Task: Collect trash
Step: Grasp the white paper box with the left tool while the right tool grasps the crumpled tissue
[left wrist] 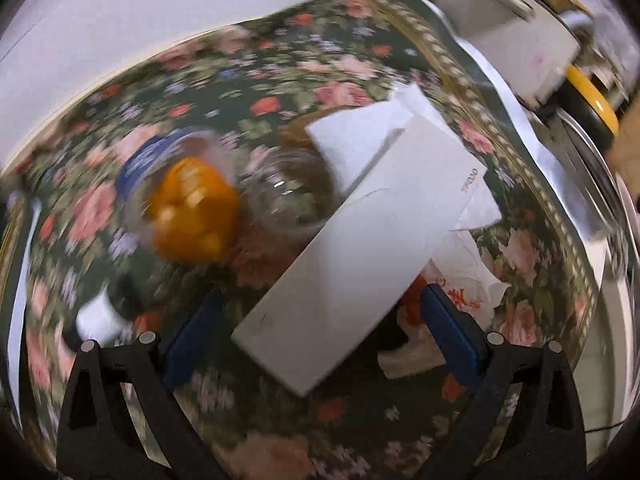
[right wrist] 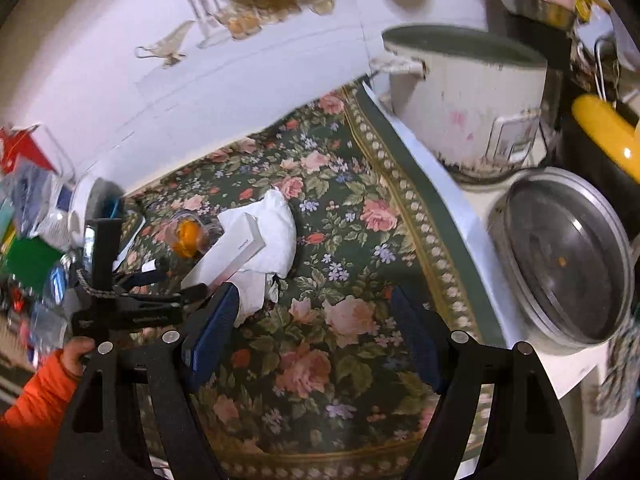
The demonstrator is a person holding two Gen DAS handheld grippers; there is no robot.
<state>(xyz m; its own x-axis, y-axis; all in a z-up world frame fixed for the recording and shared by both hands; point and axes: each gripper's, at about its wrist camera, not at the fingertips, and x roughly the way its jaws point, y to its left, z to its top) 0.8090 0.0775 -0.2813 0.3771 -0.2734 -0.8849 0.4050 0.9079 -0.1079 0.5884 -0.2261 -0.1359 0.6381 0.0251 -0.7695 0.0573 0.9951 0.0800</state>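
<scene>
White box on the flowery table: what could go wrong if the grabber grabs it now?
The white box lies on crumpled tissues, so the open left gripper might pinch paper and slip off. It also leans against a clear cup beside the orange-filled cup; nudging the box could knock them over.

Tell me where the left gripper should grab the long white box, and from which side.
Grip the white box across its narrow width at the near end, coming from above. It lies flat and slanted on the tissues, and that end already sits between the left gripper's open fingers. The far end crowds the plastic cups.
</scene>
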